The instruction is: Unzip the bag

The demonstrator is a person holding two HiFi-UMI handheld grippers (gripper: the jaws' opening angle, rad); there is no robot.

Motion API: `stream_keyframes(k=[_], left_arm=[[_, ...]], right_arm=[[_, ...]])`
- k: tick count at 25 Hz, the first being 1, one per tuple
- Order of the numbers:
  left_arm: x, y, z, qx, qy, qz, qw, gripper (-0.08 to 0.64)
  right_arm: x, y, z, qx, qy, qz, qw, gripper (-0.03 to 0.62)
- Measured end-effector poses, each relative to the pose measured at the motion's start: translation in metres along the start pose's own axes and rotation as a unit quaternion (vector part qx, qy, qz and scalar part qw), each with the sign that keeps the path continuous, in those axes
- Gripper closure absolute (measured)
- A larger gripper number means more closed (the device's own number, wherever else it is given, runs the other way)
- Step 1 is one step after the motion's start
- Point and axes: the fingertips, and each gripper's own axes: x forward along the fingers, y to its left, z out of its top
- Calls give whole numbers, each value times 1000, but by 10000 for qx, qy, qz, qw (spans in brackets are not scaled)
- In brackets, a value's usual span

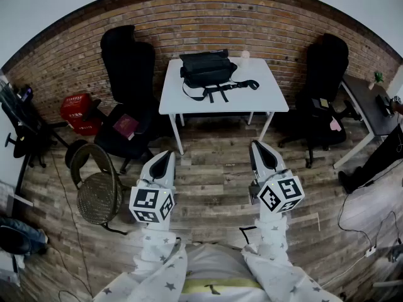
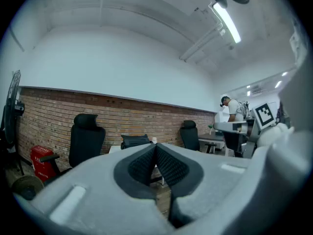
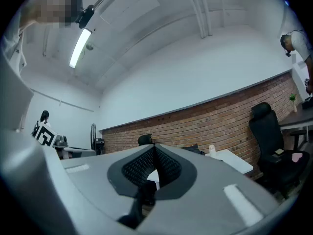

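The bag [image 1: 206,70] lies on the white table [image 1: 264,96] against the brick wall [image 1: 208,17], well ahead of both grippers and well apart from them, with bare plank floor [image 1: 214,181] between. It sits toward the back of the tabletop, and its straps [image 1: 217,92] trail toward the front edge. In the left gripper view I see the bag [image 2: 135,141] just above and left of the jaw tips; in the right gripper view it [image 3: 194,149] peeks out to the right of the tips.

My left gripper [image 1: 166,155] and right gripper [image 1: 257,146] are held side by side at about waist height, both aimed at the table, roughly level. Each marker cube [image 1: 151,204] faces up toward the head camera. The arms behind them wear pale sleeves [image 1: 151,257] printed with small stars.

The left gripper [image 2: 156,146] has its jaws pressed fully together with nothing between them. The right gripper [image 3: 154,147] is closed the same way and is also empty. The pads are dark and ribbed, set in smooth grey shells.

The bag is black, soft and boxy. A black high-backed office chair [image 1: 129,61] stands to the table's left.
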Motion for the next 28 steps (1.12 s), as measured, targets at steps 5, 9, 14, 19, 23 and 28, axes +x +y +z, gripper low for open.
stream_keyframes(k=[5, 9, 14, 19, 23, 28], left_arm=[[11, -1, 0, -19, 34, 8, 10000, 561], [20, -2, -2, -33, 61, 3, 10000, 561], [31, -8, -6, -79, 50, 45, 9999, 561], [40, -27, -12, -138, 48, 37, 9999, 561], [37, -35, -20, -159, 151, 133, 9997, 561], [31, -25, -30, -272, 260, 390, 9985, 561]], right_arm=[[6, -10, -1, 20, 22, -2, 10000, 586], [9, -17, -2, 80, 2, 34, 10000, 585], [9, -31, -4, 51, 35, 46, 10000, 584], [4, -47, -5, 74, 38, 143, 9999, 584], [2, -55, -12, 157, 117, 195, 9996, 584], [9, -62, -22, 291, 211, 223, 9991, 584]])
